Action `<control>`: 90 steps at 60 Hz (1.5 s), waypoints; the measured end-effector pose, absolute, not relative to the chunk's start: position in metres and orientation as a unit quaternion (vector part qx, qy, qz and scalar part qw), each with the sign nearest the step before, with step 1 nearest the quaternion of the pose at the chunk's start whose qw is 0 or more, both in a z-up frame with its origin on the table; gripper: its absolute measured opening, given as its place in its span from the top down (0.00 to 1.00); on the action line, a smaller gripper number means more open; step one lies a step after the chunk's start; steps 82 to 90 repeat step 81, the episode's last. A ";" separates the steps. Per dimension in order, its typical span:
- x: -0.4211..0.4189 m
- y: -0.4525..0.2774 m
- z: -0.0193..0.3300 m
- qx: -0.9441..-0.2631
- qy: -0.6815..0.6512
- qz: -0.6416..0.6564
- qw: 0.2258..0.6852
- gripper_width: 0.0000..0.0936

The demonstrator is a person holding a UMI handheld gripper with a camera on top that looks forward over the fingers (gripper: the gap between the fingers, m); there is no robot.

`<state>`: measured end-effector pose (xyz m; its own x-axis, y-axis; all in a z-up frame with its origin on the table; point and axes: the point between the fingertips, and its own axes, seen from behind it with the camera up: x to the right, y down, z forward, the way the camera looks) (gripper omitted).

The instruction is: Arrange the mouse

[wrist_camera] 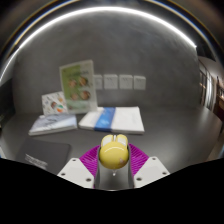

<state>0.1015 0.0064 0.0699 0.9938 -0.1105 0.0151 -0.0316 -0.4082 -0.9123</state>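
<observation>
A small yellow mouse (112, 152) with a pale scroll-wheel line sits between my gripper's (113, 160) two purple pads (90, 158), above the grey desk (175, 150). Both pads press against its sides, so the gripper is shut on the mouse and holds it. The mouse's underside and rear are hidden by the fingers.
A dark mouse mat (42, 157) lies on the desk just left of the fingers. Beyond them lie a white-and-blue booklet (112, 120) and a stack of papers (53, 124). Two leaflets (78, 86) lean on the back wall under wall sockets (118, 81).
</observation>
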 end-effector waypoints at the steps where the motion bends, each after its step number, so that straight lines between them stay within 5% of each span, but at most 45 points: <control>1: 0.089 0.005 0.080 -0.834 0.040 -0.034 0.550 0.58; 8: -0.028 -0.006 0.147 -0.802 0.014 -0.004 0.597 0.58; 14: -0.136 -0.011 0.160 -0.796 -0.012 0.030 0.604 0.59; 24: -0.233 -0.020 0.076 -0.840 -0.036 0.040 0.539 0.59; 33: -0.233 -0.026 0.018 -0.868 -0.013 0.021 0.496 0.58; 50: -0.225 -0.032 -0.009 -0.881 -0.005 0.023 0.473 0.43; 57: -0.227 -0.049 -0.004 -0.889 0.001 0.040 0.457 0.04; 90: -0.157 -0.153 0.030 -0.877 -0.008 0.076 0.474 0.09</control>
